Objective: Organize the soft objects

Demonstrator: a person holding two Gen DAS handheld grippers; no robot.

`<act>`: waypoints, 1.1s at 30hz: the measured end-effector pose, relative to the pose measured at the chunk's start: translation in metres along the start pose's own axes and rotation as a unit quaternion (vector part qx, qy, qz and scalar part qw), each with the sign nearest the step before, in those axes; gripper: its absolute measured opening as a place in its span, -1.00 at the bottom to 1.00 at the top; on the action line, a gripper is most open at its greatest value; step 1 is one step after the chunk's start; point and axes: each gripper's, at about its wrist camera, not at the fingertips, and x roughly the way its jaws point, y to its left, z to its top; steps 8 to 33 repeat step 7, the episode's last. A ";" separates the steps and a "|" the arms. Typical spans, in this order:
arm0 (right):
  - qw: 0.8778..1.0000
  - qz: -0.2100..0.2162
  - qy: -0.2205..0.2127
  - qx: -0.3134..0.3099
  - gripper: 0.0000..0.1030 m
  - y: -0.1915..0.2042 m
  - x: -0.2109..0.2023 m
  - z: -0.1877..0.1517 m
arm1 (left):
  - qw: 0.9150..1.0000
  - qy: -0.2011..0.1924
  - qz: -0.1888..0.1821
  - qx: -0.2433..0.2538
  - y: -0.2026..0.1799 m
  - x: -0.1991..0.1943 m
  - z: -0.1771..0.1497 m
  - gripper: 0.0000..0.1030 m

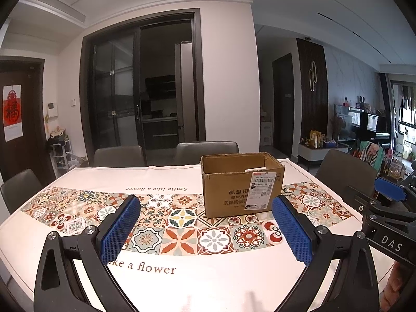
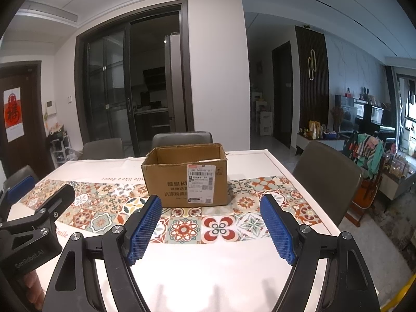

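An open brown cardboard box (image 1: 240, 186) (image 2: 186, 178) stands upright on the patterned tablecloth, with a white shipping label on its near side. Its inside is mostly hidden by the near wall. My left gripper (image 1: 206, 212) is open over the tiled band of the cloth, short of the box, with nothing between its blue pads. Facing the same box from slightly to the right, my right gripper (image 2: 210, 212) is open too and holds nothing. No soft object shows in either view.
The table (image 1: 208, 280) wears a white cloth printed with coloured tiles and lettering. Dark chairs (image 2: 327, 179) stand along its far and right sides. The right gripper's body (image 1: 390, 208) appears at the right of the left wrist view; the left one's (image 2: 33, 223) shows in the right wrist view.
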 end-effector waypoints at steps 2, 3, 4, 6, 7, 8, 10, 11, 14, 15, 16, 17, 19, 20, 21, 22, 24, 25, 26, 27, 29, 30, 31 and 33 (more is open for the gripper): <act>1.000 0.000 0.001 0.000 0.54 0.000 0.000 0.000 | 1.000 0.000 0.000 0.000 0.000 0.000 0.000 1.00; 1.000 0.000 0.001 0.000 0.54 0.000 0.000 0.000 | 1.000 0.000 0.002 -0.001 0.000 0.000 0.000 1.00; 1.000 0.000 0.001 0.000 0.54 0.000 0.000 0.000 | 1.000 -0.001 0.002 -0.001 0.000 0.000 0.000 1.00; 1.000 -0.001 0.002 0.001 0.54 0.000 0.000 0.000 | 1.000 -0.001 0.004 -0.001 -0.001 0.000 -0.001 1.00; 1.000 -0.001 0.002 0.000 0.54 0.000 0.000 0.000 | 1.000 -0.001 0.004 -0.001 -0.001 0.000 -0.002 1.00; 1.000 -0.001 0.002 0.000 0.54 0.000 0.000 0.000 | 1.000 -0.001 0.004 -0.001 -0.001 0.000 -0.002 1.00; 1.000 -0.001 0.002 0.000 0.54 0.000 0.000 0.000 | 1.000 -0.001 0.004 -0.001 -0.001 0.000 -0.002 1.00; 1.000 -0.001 0.002 0.000 0.54 0.000 0.000 0.000 | 1.000 -0.001 0.004 -0.001 -0.001 0.000 -0.002 1.00; 1.000 -0.001 0.002 0.000 0.54 0.000 0.000 0.000 | 1.000 -0.001 0.004 -0.001 -0.001 0.000 -0.002 1.00; 1.000 -0.001 0.002 0.000 0.54 0.000 0.000 0.000 | 1.000 -0.001 0.004 -0.001 -0.001 0.000 -0.002 1.00; 1.000 -0.001 0.002 0.000 0.54 0.000 0.000 0.000 | 1.000 -0.001 0.004 -0.001 -0.001 0.000 -0.002 1.00; 1.000 -0.001 0.002 0.000 0.54 0.000 0.000 0.000 | 1.000 -0.001 0.004 -0.001 -0.001 0.000 -0.002 1.00; 1.000 -0.001 0.002 0.000 0.54 0.000 0.000 0.000 | 1.000 -0.001 0.004 -0.001 -0.001 0.000 -0.002 1.00; 1.000 -0.001 0.002 0.000 0.54 0.000 0.000 0.000 | 1.000 -0.001 0.004 -0.001 -0.001 0.000 -0.002 1.00; 1.000 -0.001 0.002 0.000 0.54 0.000 0.000 0.000 | 1.000 -0.001 0.004 -0.001 -0.001 0.000 -0.002 1.00; 1.000 -0.001 0.002 0.000 0.54 0.000 0.000 0.000 | 1.000 -0.001 0.004 -0.001 -0.001 0.000 -0.002 1.00; 1.000 -0.001 0.002 0.000 0.54 0.000 0.000 0.000 | 1.000 -0.001 0.004 -0.001 -0.001 0.000 -0.002 1.00; 1.000 -0.001 0.002 0.000 0.54 0.000 0.000 0.000 | 1.000 -0.001 0.004 -0.001 -0.001 0.000 -0.002 1.00; 1.000 -0.001 0.002 0.000 0.54 0.000 0.000 0.000 | 1.000 -0.001 0.004 -0.001 -0.001 0.000 -0.002 1.00; 1.000 -0.001 0.002 0.000 0.54 0.000 0.000 0.000 | 1.000 -0.001 0.004 -0.001 -0.001 0.000 -0.002 1.00; 1.000 -0.001 0.002 0.000 0.54 0.000 0.000 0.000 | 1.000 -0.001 0.004 -0.001 -0.001 0.000 -0.002 1.00; 1.000 -0.001 0.002 0.000 0.54 0.000 0.000 0.000 | 1.000 -0.001 0.004 -0.001 -0.001 0.000 -0.002 1.00; 1.000 -0.001 0.002 0.000 0.54 0.000 0.000 0.000 | 1.000 -0.001 0.004 -0.001 -0.001 0.000 -0.002 1.00; 1.000 -0.001 0.002 0.000 0.54 0.000 0.000 0.000 | 1.000 -0.001 0.004 -0.001 -0.001 0.000 -0.002 1.00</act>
